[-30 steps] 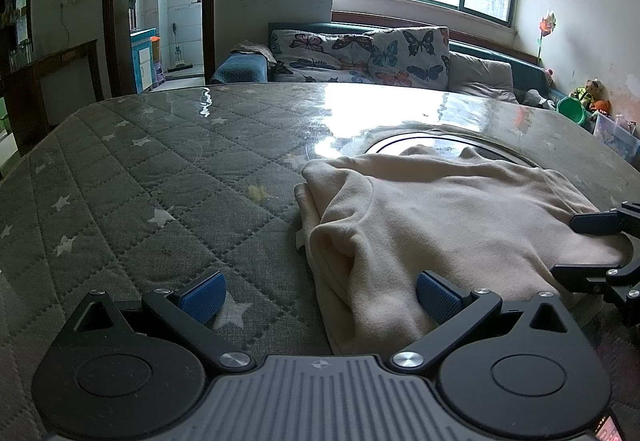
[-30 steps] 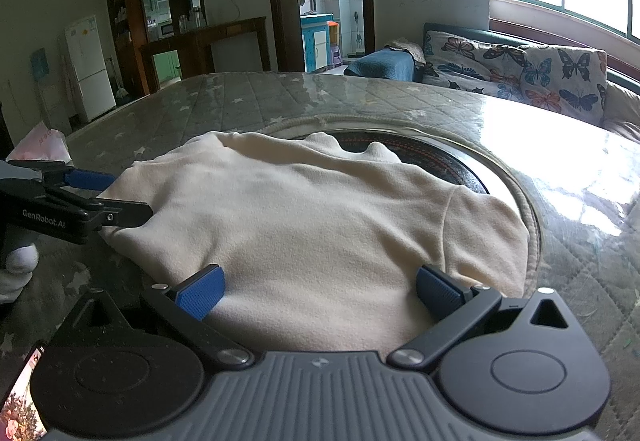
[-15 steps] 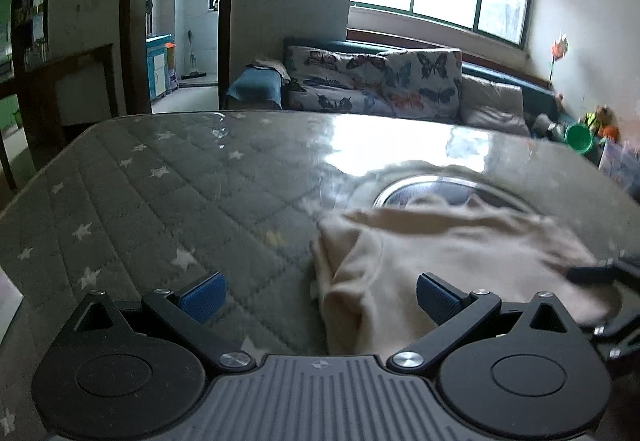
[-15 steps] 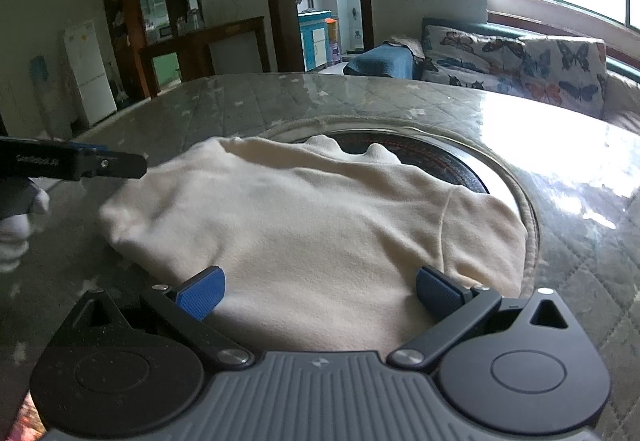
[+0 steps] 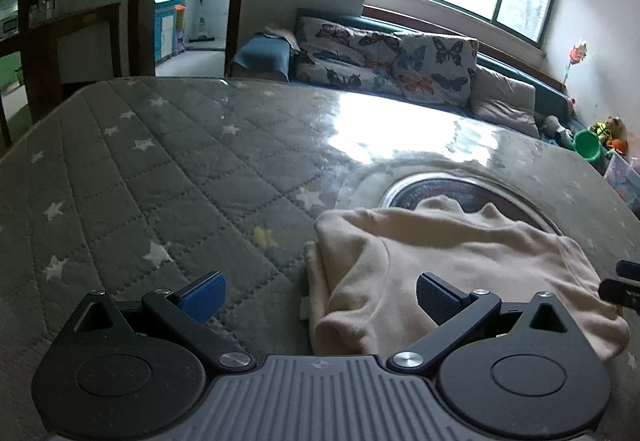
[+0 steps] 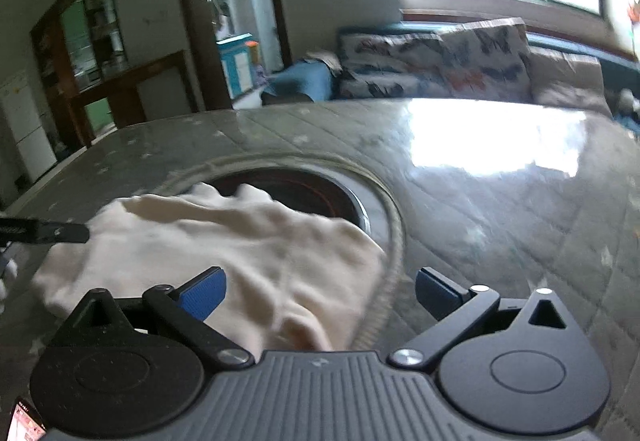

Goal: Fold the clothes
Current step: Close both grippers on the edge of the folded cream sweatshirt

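Both grippers, left [image 5: 318, 291] and right [image 6: 318, 289], are held with jaws spread wide, nothing gripped, above a folded cream sweater [image 5: 460, 265] laid on the quilted star-patterned table cover [image 5: 160, 169].

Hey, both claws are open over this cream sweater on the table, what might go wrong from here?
1. The cream sweater partly overlies the round recess in the table; fabric might sag in and spoil the fold.
2. The left claw straddles the bunched left edge, so closing may catch several layers.
3. The right claw view is blurred; a hasty grab might miss.
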`<state>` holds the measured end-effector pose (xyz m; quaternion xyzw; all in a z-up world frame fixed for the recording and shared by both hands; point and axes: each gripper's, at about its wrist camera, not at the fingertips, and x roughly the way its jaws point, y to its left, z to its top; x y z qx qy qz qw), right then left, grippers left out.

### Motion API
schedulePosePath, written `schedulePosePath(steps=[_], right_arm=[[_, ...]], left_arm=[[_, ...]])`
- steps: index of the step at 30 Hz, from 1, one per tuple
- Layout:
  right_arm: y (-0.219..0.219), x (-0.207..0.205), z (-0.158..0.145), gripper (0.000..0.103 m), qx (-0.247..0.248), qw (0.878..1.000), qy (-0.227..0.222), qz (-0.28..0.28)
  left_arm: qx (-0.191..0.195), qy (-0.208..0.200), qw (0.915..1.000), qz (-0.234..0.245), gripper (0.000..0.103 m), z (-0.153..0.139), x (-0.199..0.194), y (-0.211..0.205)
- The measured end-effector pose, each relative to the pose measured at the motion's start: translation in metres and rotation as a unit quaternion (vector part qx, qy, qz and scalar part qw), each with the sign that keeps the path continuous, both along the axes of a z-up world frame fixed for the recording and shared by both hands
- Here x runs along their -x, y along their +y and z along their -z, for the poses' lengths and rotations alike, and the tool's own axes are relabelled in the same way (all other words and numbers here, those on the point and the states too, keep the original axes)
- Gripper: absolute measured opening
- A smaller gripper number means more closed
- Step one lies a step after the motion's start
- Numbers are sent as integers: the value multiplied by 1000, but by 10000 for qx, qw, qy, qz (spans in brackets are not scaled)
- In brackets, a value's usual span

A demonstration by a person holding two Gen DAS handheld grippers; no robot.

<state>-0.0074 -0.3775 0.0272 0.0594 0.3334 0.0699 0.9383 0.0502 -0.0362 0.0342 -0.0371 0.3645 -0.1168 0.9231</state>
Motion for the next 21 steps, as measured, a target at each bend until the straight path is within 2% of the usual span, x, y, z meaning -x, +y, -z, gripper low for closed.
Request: schedulePosePath(steps=[6, 10, 11, 12, 15, 17, 18, 19, 20, 21], right_arm=[[-9, -8, 15, 93, -294, 9994, 173, 47], [-3, -14, 17, 90, -250, 9996, 150, -37], [-2, -15, 17, 86, -268, 9995, 157, -66], [-1, -17, 18, 77, -322, 9992, 196, -100], [5, -22, 18, 73, -375, 9988, 266, -173], [9, -21, 17, 68, -307, 9991, 268, -136], [9, -20, 16, 58, -326, 9991, 259, -111], [8, -19, 16, 49, -360, 9990, 254, -96], [6, -19, 16, 37, -461, 9985, 271, -115], [3, -19, 16, 35, -595, 9976, 331, -126]], left_arm=[[-26, 144, 9999, -32, 103, 6, -5, -1], [-76, 136, 9999, 71, 102, 9, -5, -4], [-84, 130, 9998, 110, 102, 9, -5, -5], [-93, 123, 9998, 152, 102, 9, -5, -6], [-185, 62, 9993, 325, 93, 9, -3, -12], [-168, 31, 9988, 455, 78, 8, -2, -16], [-116, 25, 9985, 529, 72, 7, -1, -17], [-33, 39, 9982, 594, 60, 6, -1, -17], [15, 57, 9981, 620, 55, 5, -1, -18], [39, 73, 9980, 629, 53, 5, -2, -19]])
